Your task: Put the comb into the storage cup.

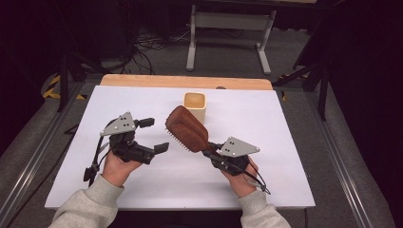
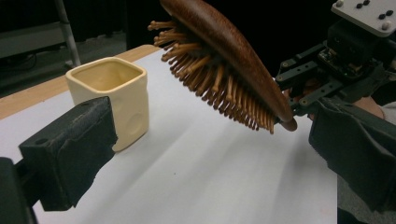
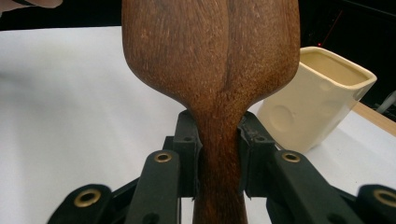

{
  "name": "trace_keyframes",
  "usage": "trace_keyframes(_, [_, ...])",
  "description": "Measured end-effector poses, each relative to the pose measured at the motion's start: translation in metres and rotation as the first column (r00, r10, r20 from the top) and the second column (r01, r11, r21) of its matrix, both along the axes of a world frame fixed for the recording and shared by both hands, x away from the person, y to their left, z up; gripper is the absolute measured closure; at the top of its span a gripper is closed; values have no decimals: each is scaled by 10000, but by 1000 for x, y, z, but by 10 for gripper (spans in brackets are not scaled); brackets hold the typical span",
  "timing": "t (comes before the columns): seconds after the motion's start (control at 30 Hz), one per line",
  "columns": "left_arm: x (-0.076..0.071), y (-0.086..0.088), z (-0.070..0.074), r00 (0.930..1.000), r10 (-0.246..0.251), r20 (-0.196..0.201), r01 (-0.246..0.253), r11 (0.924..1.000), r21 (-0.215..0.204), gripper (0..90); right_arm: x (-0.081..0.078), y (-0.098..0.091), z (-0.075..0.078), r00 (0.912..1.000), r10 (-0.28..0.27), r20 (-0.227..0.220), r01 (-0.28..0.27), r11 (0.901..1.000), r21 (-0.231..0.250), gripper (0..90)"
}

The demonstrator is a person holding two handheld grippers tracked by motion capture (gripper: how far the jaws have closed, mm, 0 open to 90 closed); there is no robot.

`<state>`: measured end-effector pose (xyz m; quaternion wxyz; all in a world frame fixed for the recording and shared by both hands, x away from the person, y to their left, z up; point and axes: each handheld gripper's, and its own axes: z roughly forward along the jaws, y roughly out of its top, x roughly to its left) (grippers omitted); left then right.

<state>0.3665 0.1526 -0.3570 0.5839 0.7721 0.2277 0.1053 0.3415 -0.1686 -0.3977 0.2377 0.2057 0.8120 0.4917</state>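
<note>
- My right hand-held gripper [image 1: 212, 149] pinched the handle of the wooden hairbrush [image 1: 186, 128], both pads tight against its neck.
- The brush hung tilted above the white worktop [image 1: 266, 137], bristles facing down and left, its head just in front of the cream square cup [image 1: 195, 106].
- My left hand-held gripper [image 1: 154, 135] was spread wide, holding nothing, beside the brush.

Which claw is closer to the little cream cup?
Right. The right claw holds the hairbrush just in front of the cup; the left claw hangs open, farther off to its side.
</note>
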Motion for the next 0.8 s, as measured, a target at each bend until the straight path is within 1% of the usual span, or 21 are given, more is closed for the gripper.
trace_keyframes(0.03, [1,-3,1,10000,-10,48,10,10000,52,17,0,0,0,10000,0,0,0,10000,0,726])
trace_keyframes(0.2, [5,-16,6,10000,-69,-7,69,9997,229,16,0,-1,0,10000,-16,15,16,10000,-22,726])
trace_keyframes(0.27, [7,-21,7,9999,-124,-99,126,9998,183,16,0,-1,0,10000,-42,51,42,10000,-38,726])
trace_keyframes(0.3, [9,-23,7,9999,-140,-89,142,9996,224,16,-1,-1,0,9999,-71,76,71,10000,-43,726])
trace_keyframes(0.33, [9,-26,7,9998,-96,-196,101,9997,236,16,-1,-1,0,10000,-58,68,59,10000,-46,726])
trace_keyframes(0.4, [11,-30,8,9998,-33,-185,39,9995,319,16,-1,-1,0,9999,-80,78,81,10000,-56,726])
trace_keyframes(0.43, [12,-32,8,9997,-29,-257,38,9995,327,16,0,-1,0,10000,-66,67,67,10000,-59,726])
trace_keyframes(0.63, [15,-44,10,9997,-85,-234,96,9990,436,17,-1,-1,0,9999,-62,85,63,10000,-46,726])
trace_keyframes(0.73, [17,-47,11,9993,-167,-330,184,9984,532,20,-1,-2,0,9999,-70,102,70,10000,-32,726])
trace_keyframes(0.77, [17,-49,11,9987,-170,-478,191,9989,436,25,-1,-2,0,9999,-71,117,72,10000,-43,726])
trace_keyframes(0.8, [18,-50,10,9989,-104,-463,124,9990,419,29,-1,-2,0,9999,-84,138,85,10000,-48,726])
